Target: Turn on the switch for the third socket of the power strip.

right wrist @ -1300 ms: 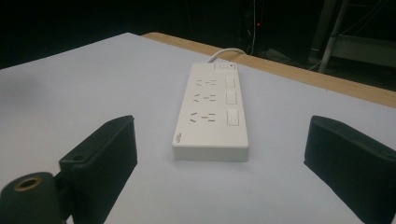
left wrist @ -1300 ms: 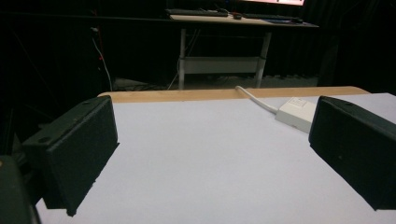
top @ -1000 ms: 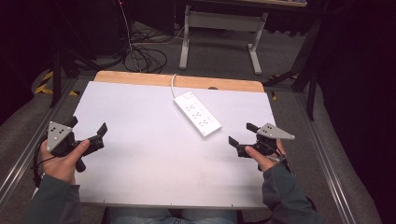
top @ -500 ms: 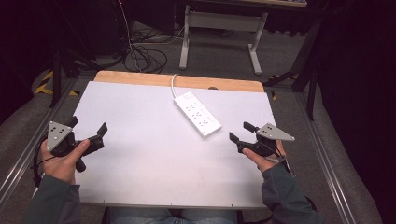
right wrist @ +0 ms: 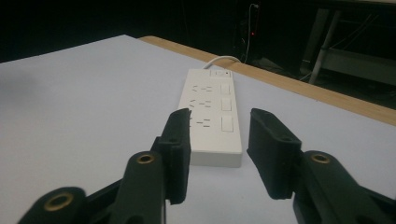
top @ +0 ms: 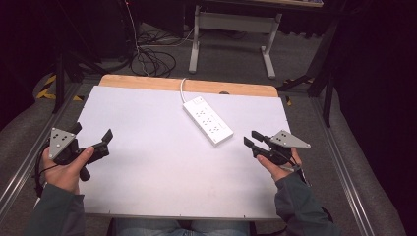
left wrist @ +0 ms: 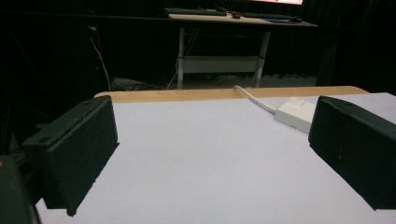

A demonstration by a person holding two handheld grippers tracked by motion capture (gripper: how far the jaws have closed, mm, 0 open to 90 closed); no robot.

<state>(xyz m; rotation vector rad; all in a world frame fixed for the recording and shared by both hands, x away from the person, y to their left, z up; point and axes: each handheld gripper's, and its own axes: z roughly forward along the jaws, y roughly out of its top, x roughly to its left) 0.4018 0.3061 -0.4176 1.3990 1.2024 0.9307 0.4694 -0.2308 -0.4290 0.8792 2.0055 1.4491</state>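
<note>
A white power strip (top: 208,120) lies slanted on the white table (top: 162,167), right of centre, and its cord (top: 183,91) runs off over the far edge. At the table's left side, a hand holds my left gripper (top: 93,132) with its jaws wide open and nothing in them. From the left gripper view, the strip (left wrist: 294,113) shows far off past the gripper (left wrist: 212,116). My right gripper (top: 251,138) sits at the right, a short way in front of the strip (right wrist: 205,93). Its jaws have just been closing to a narrower gap (right wrist: 219,122) and stand open with nothing between them.
A wooden strip (top: 147,83) borders the table's far edge. Behind it are a desk frame (top: 231,29) and loose cables on the floor (top: 147,59). Metal rails (top: 344,167) run along both sides of the table.
The right gripper's jaws have drawn closer together. Both hands and the power strip have stayed where they were.
</note>
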